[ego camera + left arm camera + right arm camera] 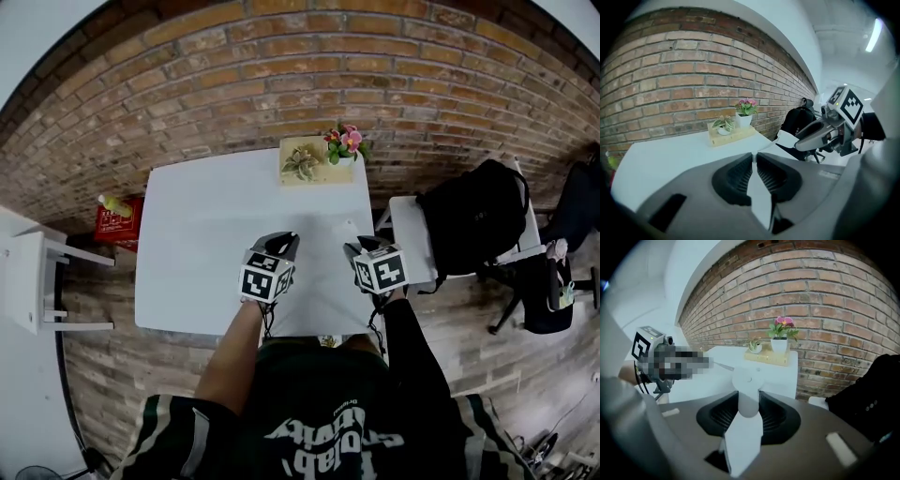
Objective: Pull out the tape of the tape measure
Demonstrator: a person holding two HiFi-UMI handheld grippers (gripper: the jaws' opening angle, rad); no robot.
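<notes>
Both grippers hover over the near part of the white table (206, 244). My right gripper (747, 393) is shut on a white, round tape measure case (748, 383), which stands up between its pads. A thin white tape (723, 365) runs from the case leftward to the other gripper. My left gripper (754, 155) is shut on the end of that tape (760, 197), a flat white strip pinched between the ribbed pads. From there the case (788, 138) shows at the tip of the right gripper. In the head view the left gripper (281, 246) and right gripper (361, 248) are a short way apart.
A wooden block with small potted plants and pink flowers (317, 159) stands at the table's far edge against the brick wall. A black backpack (473, 220) rests on a white surface to the right. On the floor at left are a red box (119, 220) and a white stool (28, 277).
</notes>
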